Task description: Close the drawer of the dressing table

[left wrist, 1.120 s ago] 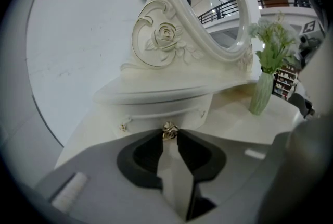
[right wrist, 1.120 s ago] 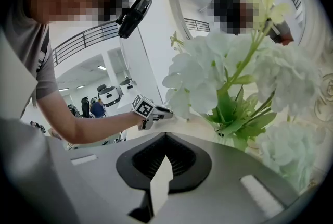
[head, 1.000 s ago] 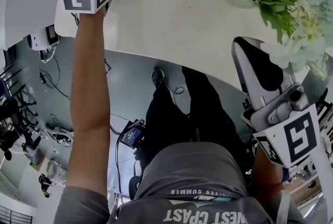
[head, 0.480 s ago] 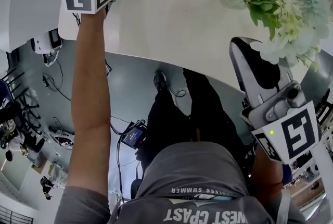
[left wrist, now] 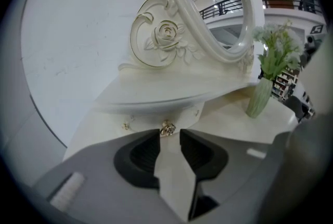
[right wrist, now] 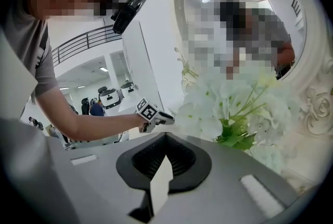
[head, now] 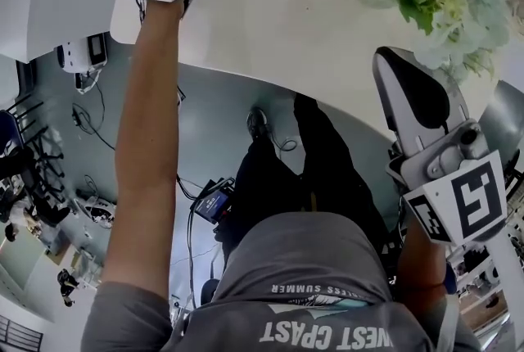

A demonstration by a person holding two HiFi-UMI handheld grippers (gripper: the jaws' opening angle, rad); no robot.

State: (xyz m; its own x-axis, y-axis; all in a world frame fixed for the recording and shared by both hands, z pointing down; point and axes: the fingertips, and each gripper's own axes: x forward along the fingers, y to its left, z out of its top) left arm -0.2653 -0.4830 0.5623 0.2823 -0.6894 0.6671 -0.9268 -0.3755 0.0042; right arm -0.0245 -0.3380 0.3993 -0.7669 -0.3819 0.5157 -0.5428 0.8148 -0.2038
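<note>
Left gripper (left wrist: pixel 169 134) is opening its jaws off the knob (left wrist: pixel 167 127), drawer (left wrist: pixel 148 116) looks shut; right gripper (right wrist: pixel 166 140) closed, empty; next, draw the left straight back.

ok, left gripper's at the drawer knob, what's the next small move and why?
Probably pull the left gripper straight back off the gold knob. Its jaws are opening, the knob sits unpressed at their tips, and the drawer front looks flush under the shelf, so closing seems done.
</note>
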